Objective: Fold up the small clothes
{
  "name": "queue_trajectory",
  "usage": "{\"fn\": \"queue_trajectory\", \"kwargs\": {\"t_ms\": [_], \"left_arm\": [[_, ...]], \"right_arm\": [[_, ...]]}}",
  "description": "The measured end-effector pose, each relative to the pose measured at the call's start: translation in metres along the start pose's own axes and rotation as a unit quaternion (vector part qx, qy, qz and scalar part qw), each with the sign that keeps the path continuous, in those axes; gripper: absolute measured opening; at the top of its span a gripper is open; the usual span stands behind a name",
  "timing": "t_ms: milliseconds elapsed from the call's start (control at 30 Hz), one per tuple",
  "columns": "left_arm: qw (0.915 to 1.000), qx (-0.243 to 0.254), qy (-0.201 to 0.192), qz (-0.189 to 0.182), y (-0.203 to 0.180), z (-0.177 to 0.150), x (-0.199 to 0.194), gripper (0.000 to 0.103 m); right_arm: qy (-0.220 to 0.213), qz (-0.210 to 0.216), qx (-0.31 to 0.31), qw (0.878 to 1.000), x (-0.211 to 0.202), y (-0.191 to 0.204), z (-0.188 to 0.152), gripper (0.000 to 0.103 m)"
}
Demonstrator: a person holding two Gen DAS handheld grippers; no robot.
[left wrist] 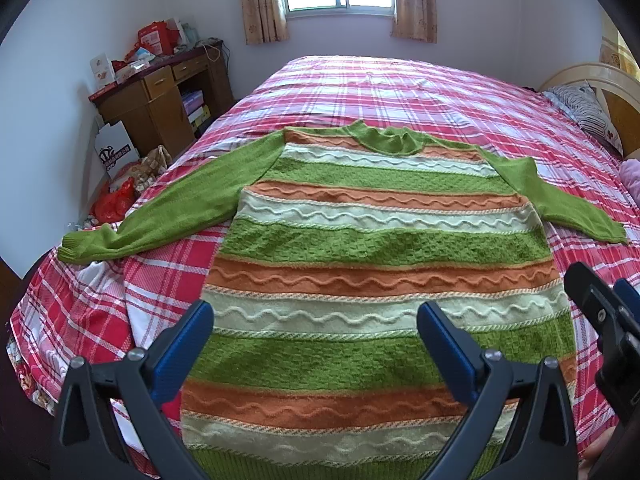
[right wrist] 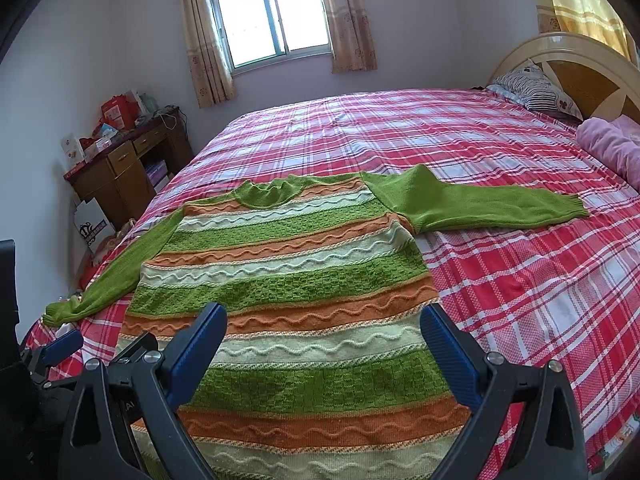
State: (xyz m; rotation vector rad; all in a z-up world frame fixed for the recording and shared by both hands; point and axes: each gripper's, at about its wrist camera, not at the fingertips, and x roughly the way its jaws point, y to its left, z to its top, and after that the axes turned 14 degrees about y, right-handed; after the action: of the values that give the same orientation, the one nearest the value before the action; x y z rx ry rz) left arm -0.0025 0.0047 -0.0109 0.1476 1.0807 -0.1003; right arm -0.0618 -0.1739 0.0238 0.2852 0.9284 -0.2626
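A knitted sweater [left wrist: 376, 240] with green, orange and cream stripes lies flat on the bed, collar far, hem near me, both green sleeves spread out sideways. It also shows in the right wrist view [right wrist: 296, 280]. My left gripper [left wrist: 316, 316] is open and empty, hovering over the lower part of the sweater. My right gripper [right wrist: 324, 320] is open and empty, also above the lower part, toward its right side. The right gripper shows at the right edge of the left wrist view [left wrist: 608, 320]; the left gripper shows low at the left of the right wrist view [right wrist: 60, 346].
The bed has a red, pink and white plaid sheet [right wrist: 500, 280]. A striped pillow [right wrist: 532, 90], a pink blanket [right wrist: 612, 144] and a wooden headboard [right wrist: 580, 64] are at the right. A wooden desk [left wrist: 160, 96] with boxes stands at the left wall, bags on the floor below it.
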Motion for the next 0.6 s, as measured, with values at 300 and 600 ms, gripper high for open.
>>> {"fn": "queue_trajectory", "kwargs": {"t_ms": [300,600], "left_arm": [[1.0,-0.001,0.002,-0.002,0.0,-0.002,0.002,0.103],[0.9999,0.001,0.014,0.003,-0.005,-0.001,0.012,0.103]], "right_arm": [[0.001,0.001,0.002,1.0,0.002,0.001,-0.004,0.098],[0.007,0.0,0.007,1.0,0.009,-0.003,-0.004,0.098]]}}
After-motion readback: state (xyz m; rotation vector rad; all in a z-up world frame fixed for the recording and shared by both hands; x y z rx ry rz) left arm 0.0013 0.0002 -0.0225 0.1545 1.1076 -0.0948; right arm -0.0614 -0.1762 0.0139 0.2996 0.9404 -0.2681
